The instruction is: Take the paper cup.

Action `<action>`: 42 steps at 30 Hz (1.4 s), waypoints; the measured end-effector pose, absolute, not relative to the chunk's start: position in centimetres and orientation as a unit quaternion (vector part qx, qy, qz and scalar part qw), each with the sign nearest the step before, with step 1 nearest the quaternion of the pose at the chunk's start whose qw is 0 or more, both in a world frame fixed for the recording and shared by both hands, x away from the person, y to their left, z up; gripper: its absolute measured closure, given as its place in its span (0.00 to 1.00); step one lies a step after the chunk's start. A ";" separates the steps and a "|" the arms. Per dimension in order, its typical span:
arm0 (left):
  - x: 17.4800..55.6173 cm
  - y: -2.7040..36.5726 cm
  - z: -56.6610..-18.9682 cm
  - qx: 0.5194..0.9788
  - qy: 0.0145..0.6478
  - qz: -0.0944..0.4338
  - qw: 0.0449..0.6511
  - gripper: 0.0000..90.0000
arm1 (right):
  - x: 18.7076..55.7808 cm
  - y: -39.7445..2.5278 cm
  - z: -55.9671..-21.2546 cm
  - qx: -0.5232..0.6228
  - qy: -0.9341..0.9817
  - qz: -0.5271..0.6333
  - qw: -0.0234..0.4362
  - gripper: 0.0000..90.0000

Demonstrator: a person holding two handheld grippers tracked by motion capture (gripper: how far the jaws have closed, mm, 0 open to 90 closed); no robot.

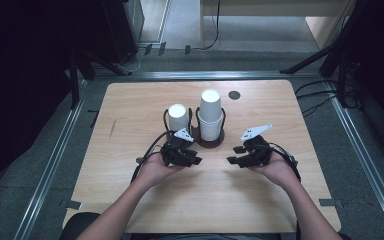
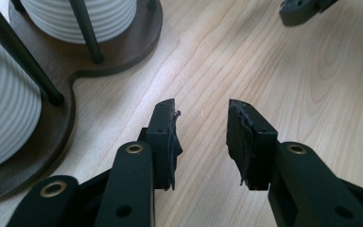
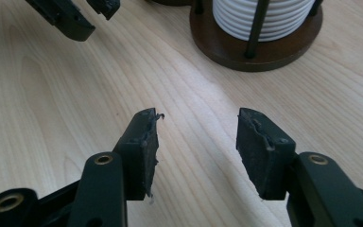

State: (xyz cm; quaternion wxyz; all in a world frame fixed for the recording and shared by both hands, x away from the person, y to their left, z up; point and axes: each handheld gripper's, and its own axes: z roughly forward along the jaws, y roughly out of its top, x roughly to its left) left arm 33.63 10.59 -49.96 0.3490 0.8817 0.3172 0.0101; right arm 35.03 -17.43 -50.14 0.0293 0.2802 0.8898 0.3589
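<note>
Cups [image 1: 210, 115] stood stacked in my holder [image 1: 208, 140]; left gripper [image 1: 196, 161] and right gripper [image 1: 232, 155] gaped, holding nothing.

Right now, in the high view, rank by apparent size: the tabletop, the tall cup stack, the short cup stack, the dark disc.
1. Tabletop
2. Tall cup stack
3. Short cup stack
4. Dark disc, farthest from the camera, so its true size is less sure.
</note>
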 end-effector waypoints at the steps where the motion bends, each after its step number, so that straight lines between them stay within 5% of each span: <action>1: 33.6 10.6 -49.9 0.880 0.318 0.009 0.353 0.70 | 35.0 -17.4 -50.2 0.280 0.890 0.359 0.025 0.58; 5: 34.0 10.9 -49.8 0.875 0.321 0.011 0.363 0.70 | 35.0 -17.6 -50.5 0.288 0.889 0.355 0.012 0.60; 17: 34.5 11.8 -49.0 0.863 0.328 0.006 0.383 0.91 | 36.3 -18.1 -48.6 0.324 0.868 0.375 0.029 0.54; 42: 37.5 8.7 -45.3 0.839 0.355 0.053 0.408 0.99 | 40.7 -17.5 -40.4 0.285 0.877 0.381 0.062 0.38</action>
